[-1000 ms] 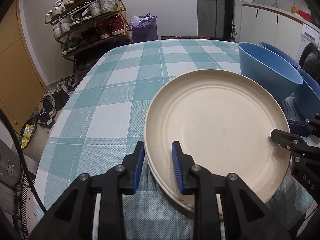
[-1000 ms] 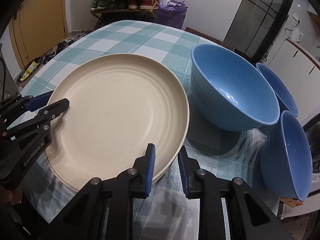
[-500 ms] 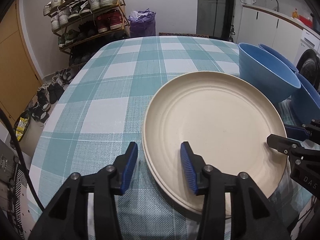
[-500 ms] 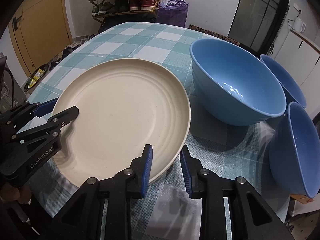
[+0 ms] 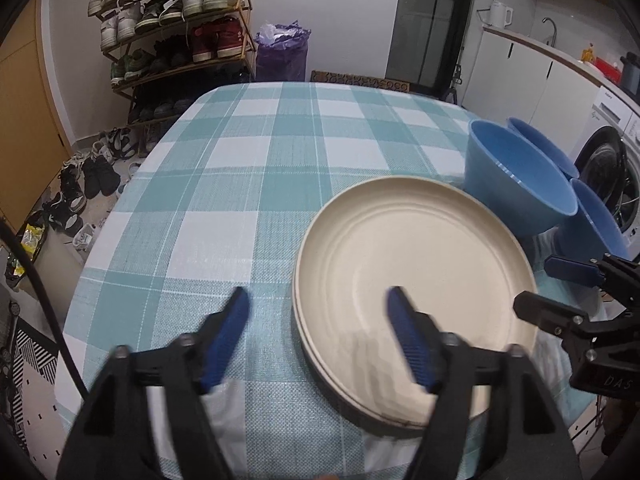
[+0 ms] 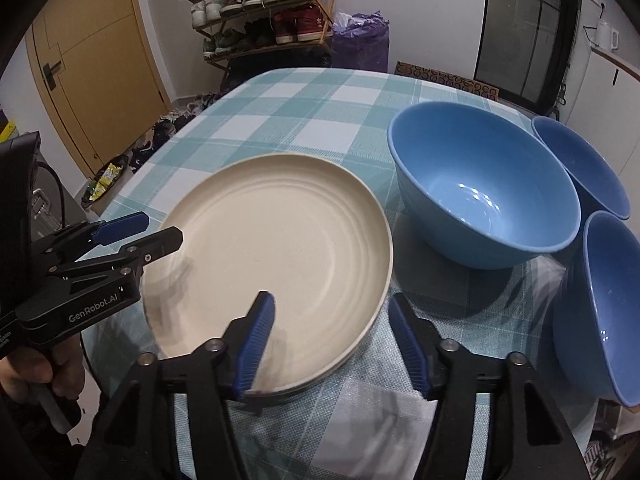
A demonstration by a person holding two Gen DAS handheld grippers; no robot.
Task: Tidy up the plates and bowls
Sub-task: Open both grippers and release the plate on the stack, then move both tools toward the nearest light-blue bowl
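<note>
Left wrist view, gripper: the left gripper (image 5: 316,336) stands wide, holding nothing; one blue pad sits over the checked cloth, the other over the near-left part of the cream plates (image 5: 412,292).
Left wrist view, plates: two rims show at the near edge, so this reads as a stack of two, flat on the surface (image 5: 280,152), near its front right corner.
Left wrist view, bowls: the large blue bowl (image 5: 516,184) stands just beyond the plates, with a far bowl (image 5: 540,140) behind it and a near bowl (image 5: 596,220) to its right; all three are separate, not nested.
Left wrist view, other gripper: the right gripper (image 5: 540,286) shows at the right edge, jaws apart, beside the plate rim.
Right wrist view, gripper: the right gripper (image 6: 332,336) is also wide and empty, its pads either side of the near rim of the plates (image 6: 276,248).
Right wrist view, extra: only here are the insides of the large blue bowl (image 6: 480,188), far bowl (image 6: 580,160) and near bowl (image 6: 604,300) visible, all empty, and the near bowl is seen at the surface's right edge. The left gripper (image 6: 160,228) appears open at the plates' left rim.
Step in hand: by my reading the plates are stacked and let go; the bowls remain.
Next move: probably a grip on one smaller bowl's rim, lifted clear and lowered into the large one, taking care with the bowl nearest the edge.
</note>
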